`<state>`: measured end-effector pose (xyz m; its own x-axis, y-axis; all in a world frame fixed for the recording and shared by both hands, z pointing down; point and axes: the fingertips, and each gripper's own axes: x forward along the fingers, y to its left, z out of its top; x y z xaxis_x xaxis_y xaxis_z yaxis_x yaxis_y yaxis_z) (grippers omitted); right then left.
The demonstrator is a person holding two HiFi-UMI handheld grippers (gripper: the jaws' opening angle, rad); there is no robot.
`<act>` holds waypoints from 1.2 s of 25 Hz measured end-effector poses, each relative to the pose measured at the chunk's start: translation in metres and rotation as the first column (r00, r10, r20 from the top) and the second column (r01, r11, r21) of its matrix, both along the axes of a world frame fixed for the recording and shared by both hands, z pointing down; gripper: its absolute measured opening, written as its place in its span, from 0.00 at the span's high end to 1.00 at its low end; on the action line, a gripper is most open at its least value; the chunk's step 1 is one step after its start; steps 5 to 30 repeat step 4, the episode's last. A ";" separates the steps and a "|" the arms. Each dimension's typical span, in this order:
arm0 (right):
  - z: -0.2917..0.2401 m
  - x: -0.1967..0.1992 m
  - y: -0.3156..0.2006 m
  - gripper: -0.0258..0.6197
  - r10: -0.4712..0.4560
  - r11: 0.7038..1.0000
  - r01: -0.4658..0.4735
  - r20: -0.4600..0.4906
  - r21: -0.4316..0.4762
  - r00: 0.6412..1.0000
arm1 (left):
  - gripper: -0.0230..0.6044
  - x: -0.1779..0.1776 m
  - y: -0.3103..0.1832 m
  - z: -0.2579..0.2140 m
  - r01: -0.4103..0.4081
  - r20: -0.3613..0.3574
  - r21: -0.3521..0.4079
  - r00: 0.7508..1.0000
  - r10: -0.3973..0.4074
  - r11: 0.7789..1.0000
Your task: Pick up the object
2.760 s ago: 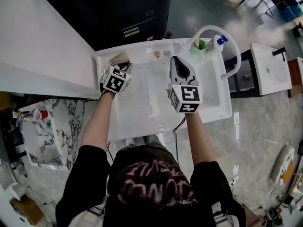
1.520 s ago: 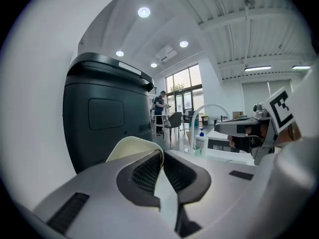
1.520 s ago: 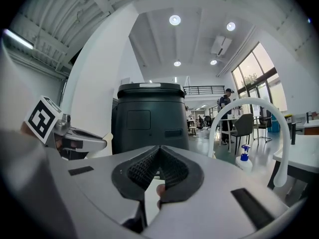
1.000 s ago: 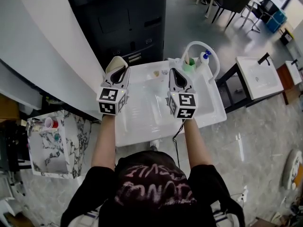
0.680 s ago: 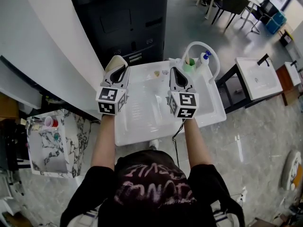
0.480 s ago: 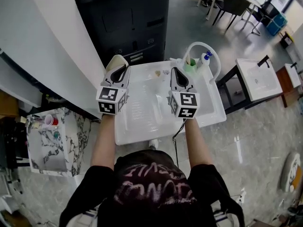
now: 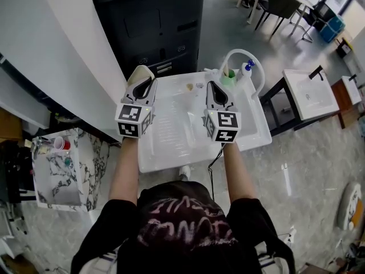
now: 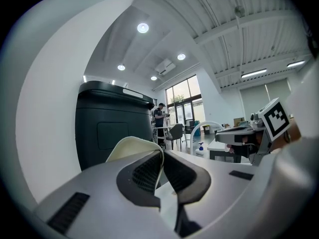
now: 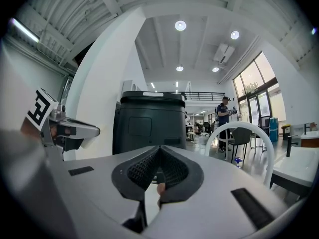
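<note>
My left gripper (image 7: pixel 142 80) is held above the left rim of the white sink basin (image 7: pixel 171 153), shut on a thin cream-coloured curved pad (image 7: pixel 141 72). In the left gripper view the pad (image 8: pixel 130 146) sticks up and to the left from between the closed jaws of the left gripper (image 8: pixel 160 156). My right gripper (image 7: pixel 215 89) hovers over the middle of the basin. Its jaws meet at the tips of the right gripper (image 9: pixel 160 149), and I see nothing held between the pads.
Two small bits (image 7: pixel 189 87) lie at the basin's far end. A white curved pipe (image 7: pixel 242 56), a green cup (image 7: pixel 228 80) and a blue-topped bottle (image 7: pixel 246 68) stand at the far right corner. A black cabinet (image 7: pixel 154 16) is behind, and a second white basin (image 7: pixel 308 93) is to the right.
Since the earliest frame both grippers have come up from the basin, the left one with the cream pad in it. Over the last second they have hardly moved.
</note>
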<state>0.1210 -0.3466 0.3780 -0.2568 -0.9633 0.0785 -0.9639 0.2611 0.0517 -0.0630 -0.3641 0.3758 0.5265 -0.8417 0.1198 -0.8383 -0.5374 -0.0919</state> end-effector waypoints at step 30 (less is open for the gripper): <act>0.001 0.001 0.003 0.94 0.003 1.000 -0.003 -0.002 -0.003 1.000 | 0.91 -0.003 0.004 0.001 0.004 -0.002 0.002 1.000 -0.004 1.000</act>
